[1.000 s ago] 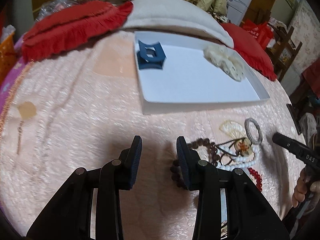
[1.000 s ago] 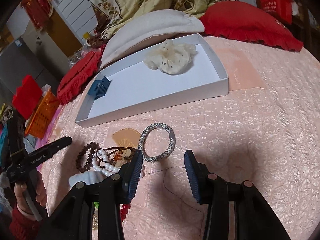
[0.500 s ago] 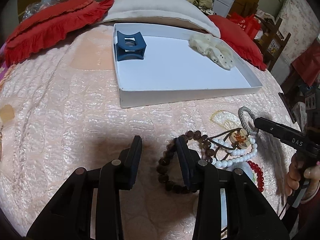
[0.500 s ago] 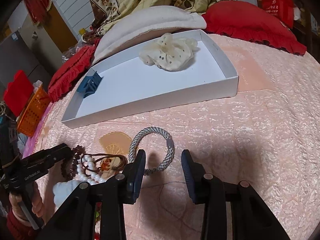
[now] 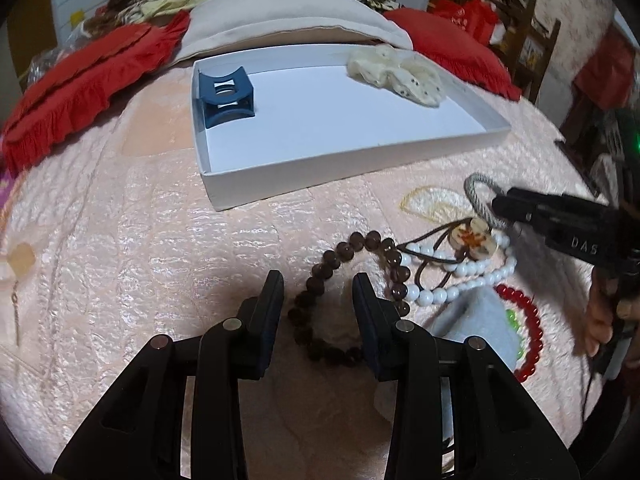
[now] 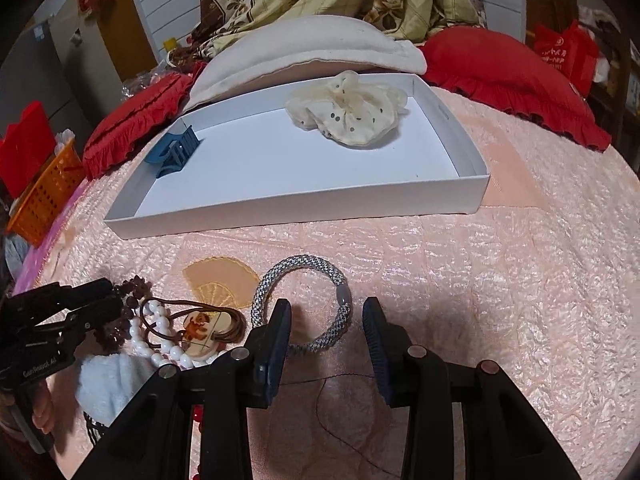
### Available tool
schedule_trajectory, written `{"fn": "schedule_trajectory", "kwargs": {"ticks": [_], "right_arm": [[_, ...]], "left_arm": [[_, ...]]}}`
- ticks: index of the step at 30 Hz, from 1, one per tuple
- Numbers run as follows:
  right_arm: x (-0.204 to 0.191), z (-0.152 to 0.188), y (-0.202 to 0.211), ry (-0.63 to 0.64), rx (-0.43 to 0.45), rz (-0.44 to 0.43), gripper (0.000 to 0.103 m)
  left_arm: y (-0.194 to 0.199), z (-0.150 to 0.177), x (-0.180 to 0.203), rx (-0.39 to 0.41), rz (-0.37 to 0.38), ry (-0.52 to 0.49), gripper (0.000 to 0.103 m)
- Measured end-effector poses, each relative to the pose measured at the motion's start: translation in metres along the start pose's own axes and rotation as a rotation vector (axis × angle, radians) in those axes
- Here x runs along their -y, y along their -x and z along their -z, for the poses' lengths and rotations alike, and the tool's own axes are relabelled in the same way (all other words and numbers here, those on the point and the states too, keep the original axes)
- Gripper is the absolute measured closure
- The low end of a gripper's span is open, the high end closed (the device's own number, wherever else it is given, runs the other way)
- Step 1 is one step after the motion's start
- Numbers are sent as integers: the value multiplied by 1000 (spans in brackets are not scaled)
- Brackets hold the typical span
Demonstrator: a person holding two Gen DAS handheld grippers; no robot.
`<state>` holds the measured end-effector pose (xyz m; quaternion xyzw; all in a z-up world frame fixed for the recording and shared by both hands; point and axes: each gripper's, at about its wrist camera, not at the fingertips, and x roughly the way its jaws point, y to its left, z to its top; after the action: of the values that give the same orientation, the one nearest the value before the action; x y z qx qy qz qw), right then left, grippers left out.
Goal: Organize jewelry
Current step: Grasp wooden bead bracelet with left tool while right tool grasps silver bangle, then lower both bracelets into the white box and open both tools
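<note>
The brown bead bracelet (image 5: 320, 280) lies on the pink quilted bedspread (image 5: 120, 240), one side of its loop between the jaws of your left gripper (image 5: 316, 296). Those jaws have just been closing, yet they stand apart and do not press the beads. Beside it lie a white bead strand (image 5: 452, 284), a brown cord with a flower charm (image 5: 472, 238), red beads (image 5: 528, 320) and a pale blue cloth (image 5: 472, 320). The grey woven bangle (image 6: 304, 304) lies flat, one side of its ring between the released jaws of your right gripper (image 6: 326, 320). Beyond stands the white tray (image 6: 280, 212), holding a blue hair claw (image 6: 174, 152) at one end and a cream scrunchie (image 6: 348, 116) at the other.
</note>
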<state>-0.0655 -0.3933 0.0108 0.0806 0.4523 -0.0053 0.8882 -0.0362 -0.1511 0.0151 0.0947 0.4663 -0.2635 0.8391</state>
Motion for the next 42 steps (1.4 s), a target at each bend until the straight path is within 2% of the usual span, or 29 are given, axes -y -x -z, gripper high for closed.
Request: {"fn": "schedule_trajectory", "kwargs": {"ticks": [2,5,7,12,18,24,28,32,35,42], "right_arm": [[-4,1,0,10,7,26,68],[-6,2,-1,17,13,36,80],[-4,1,-1,6,5,27,95],[-3,-1,5,-4,11,-1,96],[-4,-8,39,-22,74,-39,96],[-10,-25,68,-7,127,-46,96],[-14,-47,76,12,155,-32,96],[-13,-72,66,9,150,-21,96],[-8,-87,46,-9,121,-12,97],[12,-104,-11,-107,31,-19,96]], "left_arm": [[-1,0,5,-6,-7,-22,95],[-1,0,9,-14,15,-20,96],[1,1,13,-10,-3,-24,96],[23,-1,14,30,-14,-18,96],[67,-10,15,110,-12,-22,96],[98,-36,12,176,-20,-3,96],[104,-63,6,200,-13,15,96],[92,-90,-2,196,-13,39,96],[69,-109,-9,170,-15,63,96],[6,-122,-24,67,-46,109,96]]}}
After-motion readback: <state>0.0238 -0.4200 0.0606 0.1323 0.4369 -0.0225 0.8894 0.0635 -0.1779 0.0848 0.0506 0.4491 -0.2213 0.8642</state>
